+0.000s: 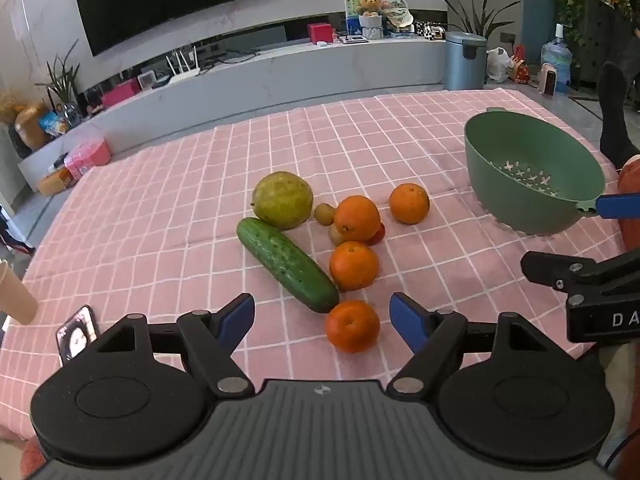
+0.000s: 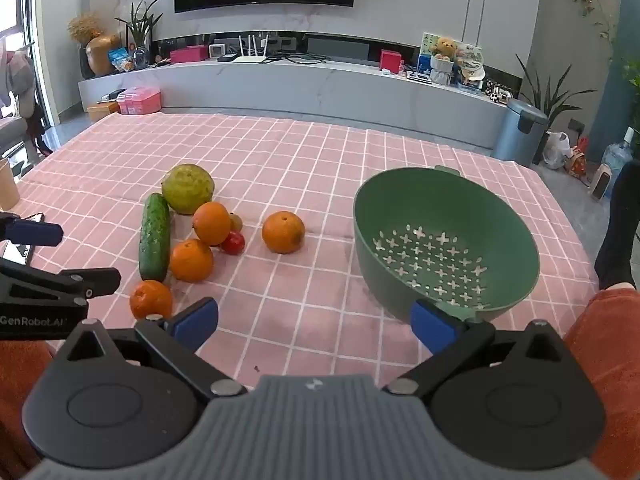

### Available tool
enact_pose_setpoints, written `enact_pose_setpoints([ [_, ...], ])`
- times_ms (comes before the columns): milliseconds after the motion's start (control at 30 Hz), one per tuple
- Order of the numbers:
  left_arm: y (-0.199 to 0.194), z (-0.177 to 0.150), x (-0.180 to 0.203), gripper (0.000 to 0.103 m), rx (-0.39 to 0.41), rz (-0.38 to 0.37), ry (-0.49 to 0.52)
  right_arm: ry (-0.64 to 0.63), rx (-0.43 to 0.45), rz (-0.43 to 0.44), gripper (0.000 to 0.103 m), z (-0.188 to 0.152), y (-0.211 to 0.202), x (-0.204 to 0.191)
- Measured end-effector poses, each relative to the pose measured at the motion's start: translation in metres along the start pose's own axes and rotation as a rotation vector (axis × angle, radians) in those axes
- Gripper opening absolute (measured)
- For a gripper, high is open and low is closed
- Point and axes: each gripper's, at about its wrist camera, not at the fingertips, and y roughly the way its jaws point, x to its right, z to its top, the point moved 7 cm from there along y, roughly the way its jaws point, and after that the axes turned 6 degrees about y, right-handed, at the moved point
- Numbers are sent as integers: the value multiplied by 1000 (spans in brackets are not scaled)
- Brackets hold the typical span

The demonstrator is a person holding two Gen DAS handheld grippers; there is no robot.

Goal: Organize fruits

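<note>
Fruits lie on a pink checked cloth (image 1: pixel 160 208): a big yellow-green round fruit (image 1: pixel 282 200), a cucumber (image 1: pixel 286 264), several oranges (image 1: pixel 352 326), small kiwis (image 1: pixel 324 214) and a small red fruit (image 2: pixel 233 243). A green colander bowl (image 2: pixel 444 240) stands empty at the right; it also shows in the left wrist view (image 1: pixel 532 176). My left gripper (image 1: pixel 322 322) is open, with the nearest orange between its fingertips. My right gripper (image 2: pixel 314 324) is open and empty, its right finger (image 2: pixel 432 326) at the colander's near rim.
A phone (image 1: pixel 78 334) and a paper cup (image 1: pixel 16 294) lie at the cloth's left edge. A person's leg in red (image 2: pixel 608 360) and a dark sock (image 1: pixel 614 120) are at the right. A low TV counter (image 2: pixel 280 80) and a bin (image 2: pixel 520 132) stand behind.
</note>
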Motion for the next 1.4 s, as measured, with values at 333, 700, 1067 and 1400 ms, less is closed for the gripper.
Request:
enact_pose_setpoints([
  [333,4,-4,-6,90,-25,-4,-13,-1,-20,10,98,-2,5,-2],
  [700,5,-3,0,90,-30,-5,-9,-8,-36,4,98,-7,9,0],
  [1067,5,-4,1,90,-34,-6,-12,-4,-52,-2,98,-10,10,1],
  [1400,4,-5,-1,90,-33,-7,-21,-4,-57,-8,98,-11,12,1],
])
